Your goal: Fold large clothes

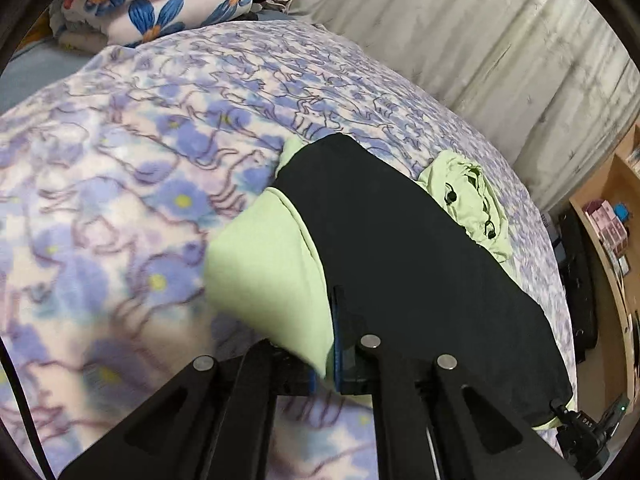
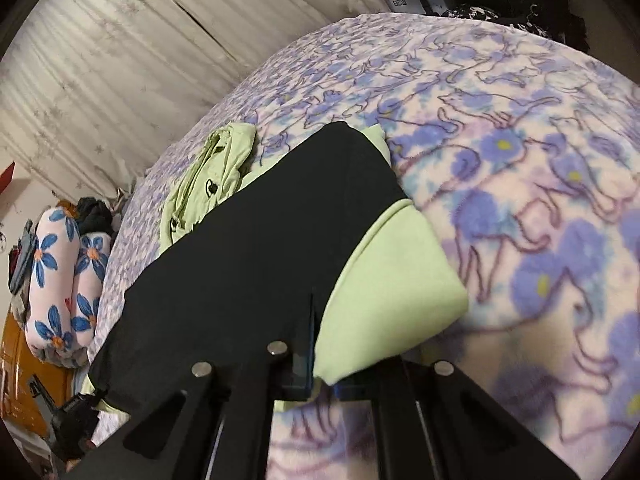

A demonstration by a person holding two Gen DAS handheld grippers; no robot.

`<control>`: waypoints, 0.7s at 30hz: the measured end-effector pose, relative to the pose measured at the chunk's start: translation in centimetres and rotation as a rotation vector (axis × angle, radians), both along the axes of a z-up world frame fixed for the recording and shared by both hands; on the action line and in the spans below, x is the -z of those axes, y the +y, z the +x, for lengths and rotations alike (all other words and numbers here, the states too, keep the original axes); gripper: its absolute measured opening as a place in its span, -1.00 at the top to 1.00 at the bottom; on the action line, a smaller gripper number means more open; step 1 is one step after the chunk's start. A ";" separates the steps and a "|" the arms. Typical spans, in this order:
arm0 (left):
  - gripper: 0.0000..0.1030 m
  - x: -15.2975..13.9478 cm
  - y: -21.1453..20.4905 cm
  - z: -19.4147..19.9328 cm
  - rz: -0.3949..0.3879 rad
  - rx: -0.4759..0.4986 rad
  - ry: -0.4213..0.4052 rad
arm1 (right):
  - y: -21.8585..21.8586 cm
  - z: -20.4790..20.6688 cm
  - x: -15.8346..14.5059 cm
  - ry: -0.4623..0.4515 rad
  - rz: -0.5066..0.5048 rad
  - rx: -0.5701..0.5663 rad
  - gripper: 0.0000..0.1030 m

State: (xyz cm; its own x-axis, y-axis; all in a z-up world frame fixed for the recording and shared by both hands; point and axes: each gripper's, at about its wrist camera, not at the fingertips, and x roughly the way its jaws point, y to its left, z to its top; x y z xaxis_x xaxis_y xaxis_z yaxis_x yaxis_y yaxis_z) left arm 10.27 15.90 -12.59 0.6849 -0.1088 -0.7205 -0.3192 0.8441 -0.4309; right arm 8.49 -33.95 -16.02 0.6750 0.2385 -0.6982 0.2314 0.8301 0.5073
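Left gripper (image 1: pixel 325 364) and right gripper (image 2: pixel 320 376) angled downward over bedspread (image 1: pixel 120 184); hoodie (image 1: pixel 400 248) hem corners clamped in closed jaws.

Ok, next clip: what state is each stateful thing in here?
Left gripper: shut on the garment's hem corner.
Right gripper: shut on the other hem corner.
Black and pale green hooded garment: spread on the bed, near hem pinched, hood crumpled at the far end.
Purple floral fleece blanket: spread flat beneath the garment.
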 end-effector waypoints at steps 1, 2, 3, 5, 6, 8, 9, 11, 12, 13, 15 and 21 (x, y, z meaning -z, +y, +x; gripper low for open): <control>0.93 -0.3 0.3 -0.6 -0.003 0.000 0.002 | 0.0 -0.4 -0.1 0.002 0.002 -0.003 0.90; 0.94 -0.7 0.5 -1.2 -0.001 0.004 0.008 | -0.1 -0.9 -0.2 0.008 0.001 -0.004 0.91; 0.94 -0.8 0.6 -1.4 0.001 0.007 0.011 | -0.1 -1.4 -0.3 0.013 0.002 -0.004 0.91; 0.94 -1.3 0.7 -2.3 0.008 0.015 0.017 | -0.2 -2.3 -0.7 0.014 -0.003 -0.010 0.91; 0.94 -1.4 0.8 -2.6 0.012 0.020 0.020 | -0.2 -2.8 -0.8 0.013 -0.011 -0.010 0.91; 0.94 -1.2 0.6 -3.0 0.028 0.032 0.032 | -0.2 -3.2 -0.9 0.016 -0.029 -0.015 0.91; 0.93 -1.0 0.6 -3.0 0.039 0.038 0.037 | -0.3 -3.1 -0.7 0.024 -0.033 -0.018 0.91; 0.92 -0.1 0.4 -2.7 0.074 0.049 0.071 | -0.5 -2.7 0.1 0.057 -0.029 -0.031 0.90; 0.90 0.3 0.3 -2.6 0.083 0.054 0.086 | -0.6 -2.5 0.5 0.084 -0.030 -0.032 0.83; 0.87 0.8 0.3 -2.4 0.101 0.064 0.109 | -0.7 -2.4 0.8 0.101 -0.029 -0.029 0.81; 0.69 1.2 0.3 -2.3 0.119 0.078 0.144 | -0.9 -2.3 1.2 0.144 -0.033 -0.032 0.71; -0.11 0.1 1.6 -3.8 0.188 0.044 0.164 | -1.9 -3.9 0.6 0.205 -0.083 -0.024 0.47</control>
State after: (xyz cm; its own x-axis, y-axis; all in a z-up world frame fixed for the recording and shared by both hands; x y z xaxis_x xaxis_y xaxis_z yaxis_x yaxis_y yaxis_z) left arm 6.47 17.49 -12.65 0.5546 0.0104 -0.8320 -0.3333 0.9190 -0.2107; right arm 4.60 -35.81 -16.63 0.5119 0.1893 -0.8379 0.3020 0.8735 0.3819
